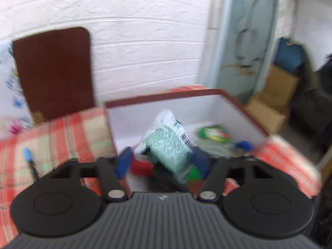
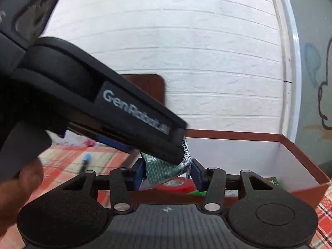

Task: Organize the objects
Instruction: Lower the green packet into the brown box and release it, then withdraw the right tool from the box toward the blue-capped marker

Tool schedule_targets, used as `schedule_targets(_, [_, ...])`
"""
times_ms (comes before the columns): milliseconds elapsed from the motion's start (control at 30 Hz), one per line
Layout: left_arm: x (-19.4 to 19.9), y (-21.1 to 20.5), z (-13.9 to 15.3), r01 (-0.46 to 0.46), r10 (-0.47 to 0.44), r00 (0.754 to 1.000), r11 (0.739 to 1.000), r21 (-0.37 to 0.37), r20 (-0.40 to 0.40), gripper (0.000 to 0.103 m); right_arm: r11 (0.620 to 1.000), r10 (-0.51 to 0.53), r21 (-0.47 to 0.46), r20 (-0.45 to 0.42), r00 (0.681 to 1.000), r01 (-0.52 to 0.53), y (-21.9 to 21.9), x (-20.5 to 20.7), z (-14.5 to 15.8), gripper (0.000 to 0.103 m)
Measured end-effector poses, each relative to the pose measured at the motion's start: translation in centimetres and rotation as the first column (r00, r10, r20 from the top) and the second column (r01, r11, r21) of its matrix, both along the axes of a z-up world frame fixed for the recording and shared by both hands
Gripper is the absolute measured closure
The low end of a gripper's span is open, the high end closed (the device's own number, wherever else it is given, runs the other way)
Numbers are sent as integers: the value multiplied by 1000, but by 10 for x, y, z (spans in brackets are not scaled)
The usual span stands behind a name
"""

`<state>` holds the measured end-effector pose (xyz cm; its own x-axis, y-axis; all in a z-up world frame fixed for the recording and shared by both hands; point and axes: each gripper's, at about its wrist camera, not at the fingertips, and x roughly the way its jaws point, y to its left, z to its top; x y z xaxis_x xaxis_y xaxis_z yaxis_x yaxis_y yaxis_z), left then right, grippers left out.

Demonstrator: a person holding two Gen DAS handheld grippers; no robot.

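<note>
The left gripper (image 1: pixel 164 161) hangs over the near wall of the open box (image 1: pixel 238 108), its blue fingers (image 1: pixel 124 161) set fairly wide on either side of a pale green packet (image 1: pixel 166 143) with a barcode on it; the blur makes it hard to say whether the pads actually press the packet. From the right wrist view, the right gripper (image 2: pixel 167 172) points at the same packet (image 2: pixel 161 170), which sits between its blue fingers (image 2: pixel 196 173) at a middling spread, and whether they touch it I cannot tell. The left gripper's black body (image 2: pixel 116 108) crosses that view from the upper left, its tip right on top of the packet, and a hand (image 2: pixel 22 178) shows at the left edge. Inside the white-lined box, below the packet, lies a red roll (image 1: pixel 141 166), with a green wrapper (image 1: pixel 213 133) farther along the floor toward the right wall. The box stands on a red-checked cloth (image 1: pixel 68 132) covering the worktop, toward its back edge by the white brick wall (image 1: pixel 145 41). A blue-capped pen (image 1: pixel 30 159) lies on the cloth near the left edge, well apart from the box. A dark brown board (image 1: pixel 54 70) leans against the wall behind the back left corner.
</note>
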<state>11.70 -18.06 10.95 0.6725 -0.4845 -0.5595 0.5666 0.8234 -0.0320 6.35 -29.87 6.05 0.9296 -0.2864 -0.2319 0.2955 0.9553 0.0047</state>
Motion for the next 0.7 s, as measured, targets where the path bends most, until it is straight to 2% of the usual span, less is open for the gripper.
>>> schedule_targets(33, [7, -5, -3, -42, 41, 999, 999, 32, 14, 27, 999, -33, -13, -44, 999, 32, -5, 16, -5, 50])
schedule_targets(67, [12, -7, -6, -69, 68, 998, 996, 52, 11, 27, 998, -58, -3, -54, 997, 58, -11, 25, -8, 44])
schedule_targets(133, [17, -1, -8, -110, 111, 994, 993, 49, -13, 27, 996, -63, 64, -49, 997, 67, -22, 28, -7, 43])
schedule_targets(167, [16, 3, -8, -112, 113, 993, 993, 37, -21, 26, 995, -74, 64, -52, 996, 78, -23, 27, -7, 41])
schedule_targets(267, [8, 15, -8, -110, 111, 993, 994, 17, -30, 19, 996, -64, 60, -25, 998, 65, -18, 13, -11, 39])
schedule_targets(333, [-1, 19, -7, -109, 109, 994, 994, 3, -18, 20, 996, -89, 23, -9, 996, 89, -8, 3, -11, 39])
schedule_targets(433, [-18, 22, -7, -139, 137, 990, 989, 52, 30, 20, 994, -105, 17, 28, 994, 104, 4, -19, -12, 39])
schedule_targets(567, [-30, 31, -15, -164, 164, 986, 982, 92, 6, 20, 994, -103, -36, 66, 992, 106, 20, -51, -12, 38])
schedule_targets(700, [-39, 46, -17, -195, 196, 980, 978, 77, -6, 19, 997, -71, -37, 32, 997, 73, 32, -64, -18, 38])
